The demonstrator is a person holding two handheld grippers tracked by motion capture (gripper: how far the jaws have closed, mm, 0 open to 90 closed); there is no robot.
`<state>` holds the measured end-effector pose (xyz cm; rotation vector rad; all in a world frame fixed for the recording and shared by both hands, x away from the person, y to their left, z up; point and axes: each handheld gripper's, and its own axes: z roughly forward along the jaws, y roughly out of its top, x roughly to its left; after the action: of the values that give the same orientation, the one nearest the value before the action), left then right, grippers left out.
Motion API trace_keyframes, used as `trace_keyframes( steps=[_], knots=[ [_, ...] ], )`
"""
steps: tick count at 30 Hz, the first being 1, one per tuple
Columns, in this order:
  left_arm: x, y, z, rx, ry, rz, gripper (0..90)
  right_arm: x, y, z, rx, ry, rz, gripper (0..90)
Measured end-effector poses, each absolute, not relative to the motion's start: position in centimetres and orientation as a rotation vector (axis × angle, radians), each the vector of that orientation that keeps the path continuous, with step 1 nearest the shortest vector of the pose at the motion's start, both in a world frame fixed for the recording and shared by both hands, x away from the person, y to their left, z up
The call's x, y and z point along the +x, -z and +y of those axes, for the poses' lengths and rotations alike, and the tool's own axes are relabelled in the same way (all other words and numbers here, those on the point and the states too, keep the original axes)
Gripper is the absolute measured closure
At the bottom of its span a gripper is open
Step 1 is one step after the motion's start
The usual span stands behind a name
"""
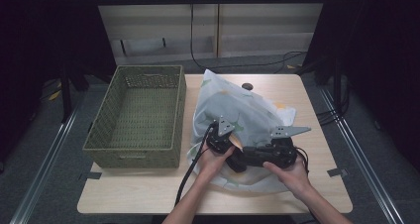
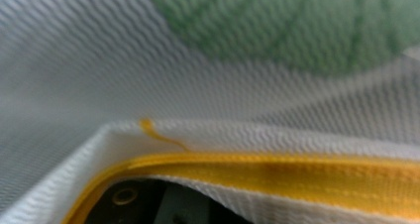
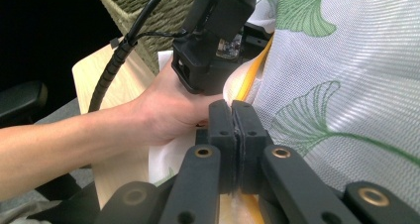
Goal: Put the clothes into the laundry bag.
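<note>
A white cloth (image 1: 247, 110) printed with green leaves and edged in yellow lies heaped on the table's right half. Both grippers sit at its near edge. My left gripper (image 1: 229, 143) is shut on the yellow hem (image 2: 297, 177); in the left gripper view the cloth (image 2: 198, 85) drapes right over the jaws. My right gripper (image 1: 241, 159) points left toward the left hand. In the right gripper view the right gripper (image 3: 233, 107) has its pads pressed together on a thin fold of the cloth (image 3: 346, 60). The left gripper's black body (image 3: 208, 50) stands just beyond.
A green woven basket (image 1: 136, 152) stands on the left half of the wooden table (image 1: 148, 194), close beside the cloth. A small dark round thing (image 1: 246, 86) lies behind the cloth. The left gripper's cable (image 1: 190, 169) trails off the near edge.
</note>
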<state>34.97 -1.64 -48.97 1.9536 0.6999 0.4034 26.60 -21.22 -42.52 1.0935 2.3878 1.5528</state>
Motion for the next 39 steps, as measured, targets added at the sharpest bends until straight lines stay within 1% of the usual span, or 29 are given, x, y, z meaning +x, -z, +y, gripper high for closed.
trace_keyframes(
  steps=[4, 5, 8, 9, 11, 14, 16, 18, 21, 22, 23, 24, 27, 28, 29, 31, 32, 33, 34, 36, 37, 39],
  knots=[
    [34.7, 48.9, -1.4, 1.957, -0.396, 0.690, 83.1, 26.7, 42.8, -21.5, 1.099, -1.545, 2.386, 88.5],
    [34.6, 48.7, -1.3, 1.975, -0.405, 0.680, 81.4, 26.8, 42.9, -21.6, 1.099, -1.540, 2.388, 88.5],
    [34.0, 47.8, -0.4, 1.951, -0.341, 0.674, 70.6, 27.0, 43.1, -21.8, 1.104, -1.534, 2.387, 88.3],
    [33.7, 47.5, -0.1, 1.949, -0.320, 0.660, 64.8, 27.0, 43.1, -21.8, 1.106, -1.537, 2.384, 88.3],
    [33.0, 46.9, 0.5, 1.948, -0.333, 0.648, 56.9, 27.1, 43.1, -21.9, 1.104, -1.544, 2.379, 88.2],
    [32.0, 46.1, 1.4, 1.941, -0.295, 0.619, 48.1, 27.2, 43.0, -21.9, 1.105, -1.548, 2.373, 88.2],
    [31.0, 45.6, 2.1, 1.925, -0.286, 0.608, 40.2, 27.1, 42.8, -22.0, 1.102, -1.553, 2.364, 88.1],
    [29.9, 45.4, 3.0, 1.916, -0.308, 0.599, 39.5, 27.0, 42.6, -22.1, 1.097, -1.547, 2.352, 88.1],
    [28.6, 45.7, 4.4, 1.892, -0.294, 0.582, 37.8, 27.1, 42.3, -22.2, 1.090, -1.553, 2.341, 88.0],
    [28.2, 45.9, 4.8, 1.901, -0.320, 0.595, 37.8, 27.1, 42.2, -22.2, 1.089, -1.549, 2.339, 88.0],
    [28.1, 46.4, 5.0, 1.896, -0.293, 0.594, 40.1, 27.1, 42.2, -22.2, 1.091, -1.553, 2.337, 88.0],
    [28.3, 46.7, 5.0, 1.917, -0.292, 0.600, 43.0, 27.1, 42.0, -22.1, 1.086, -1.560, 2.337, 88.0],
    [29.1, 47.7, 4.2, 1.967, -0.270, 0.621, 42.9, 27.0, 41.5, -21.9, 1.058, -1.577, 2.334, 88.0],
    [29.5, 48.2, 3.8, 1.986, -0.261, 0.615, 41.9, 26.8, 41.3, -21.7, 1.045, -1.587, 2.332, 88.0],
    [29.8, 48.6, 3.3, 2.012, -0.278, 0.612, 39.0, 26.7, 41.0, -21.6, 1.027, -1.594, 2.331, 88.1],
    [30.3, 49.1, 2.4, 2.065, -0.319, 0.600, 38.2, 26.4, 40.6, -21.5, 1.007, -1.611, 2.326, 88.2],
    [30.4, 49.2, 2.2, 2.079, -0.343, 0.596, 38.3, 26.3, 40.4, -21.5, 0.999, -1.614, 2.327, 88.2],
    [30.6, 49.4, 2.0, 2.077, -0.370, 0.601, 43.9, 26.2, 40.4, -21.5, 0.991, -1.618, 2.327, 88.3],
    [31.0, 49.5, 2.0, 2.068, -0.368, 0.616, 50.9, 26.1, 40.3, -21.5, 0.991, -1.621, 2.327, 88.3],
    [31.7, 49.5, 1.8, 2.070, -0.374, 0.614, 71.1, 26.0, 40.3, -21.6, 0.993, -1.619, 2.331, 88.3],
    [32.0, 49.7, 1.6, 2.057, -0.366, 0.613, 78.6, 26.0, 40.3, -21.6, 0.993, -1.614, 2.331, 88.3],
    [32.6, 49.6, 0.9, 2.065, -0.396, 0.616, 86.6, 26.1, 40.3, -21.8, 1.003, -1.604, 2.328, 88.4]
  ],
)
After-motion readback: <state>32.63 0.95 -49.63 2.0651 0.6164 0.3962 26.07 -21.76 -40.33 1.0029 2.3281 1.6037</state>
